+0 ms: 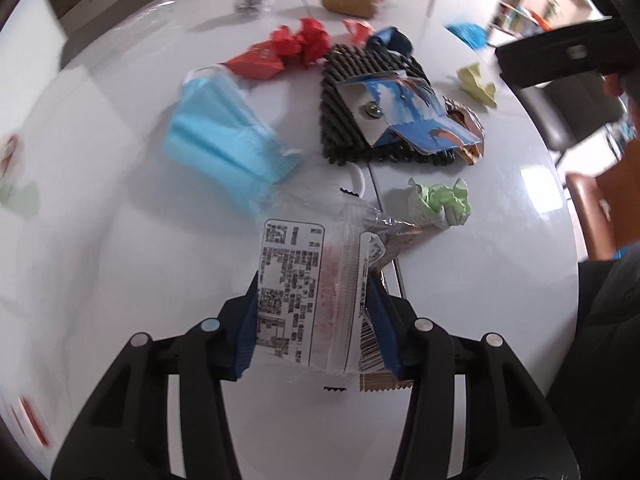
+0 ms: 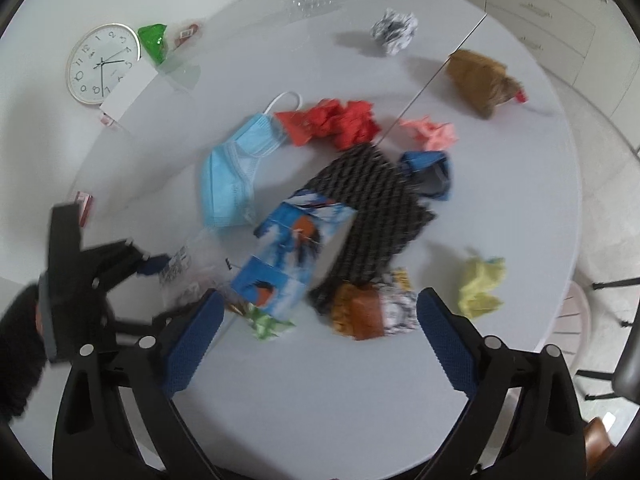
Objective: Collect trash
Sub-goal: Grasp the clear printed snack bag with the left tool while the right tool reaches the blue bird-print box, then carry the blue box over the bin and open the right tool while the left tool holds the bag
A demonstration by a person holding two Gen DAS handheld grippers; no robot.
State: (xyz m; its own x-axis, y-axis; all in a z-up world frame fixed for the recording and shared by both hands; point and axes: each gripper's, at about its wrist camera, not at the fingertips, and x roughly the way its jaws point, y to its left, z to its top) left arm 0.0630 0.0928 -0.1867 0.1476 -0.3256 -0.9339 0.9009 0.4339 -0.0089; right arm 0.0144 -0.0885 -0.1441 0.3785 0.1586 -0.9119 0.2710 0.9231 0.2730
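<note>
My left gripper point(image 1: 314, 280) is shut on a clear plastic wrapper point(image 1: 304, 288) with a printed label, its blue pads pressed against both long edges. The wrapper sits just above the white table point(image 1: 480, 280). Seen from the right wrist, that left gripper point(image 2: 154, 264) and the clear wrapper point(image 2: 176, 268) are at the left. My right gripper point(image 2: 320, 296) hovers open over the table. Below its wide gap lie an orange-brown snack wrapper point(image 2: 356, 314) and a crumpled green paper point(image 2: 268, 322), neither touched. The same green paper point(image 1: 440, 200) lies just beyond the clear wrapper.
Scattered trash: a blue face mask point(image 2: 232, 176), a black ribbed mat point(image 2: 372, 208) under a flattened blue carton point(image 2: 288, 256), red paper point(image 2: 336, 120), pink paper point(image 2: 432, 132), yellow paper point(image 2: 480, 280), and a brown bag point(image 2: 480, 80). A wall clock point(image 2: 102, 62) lies far left. The table edge curves at right.
</note>
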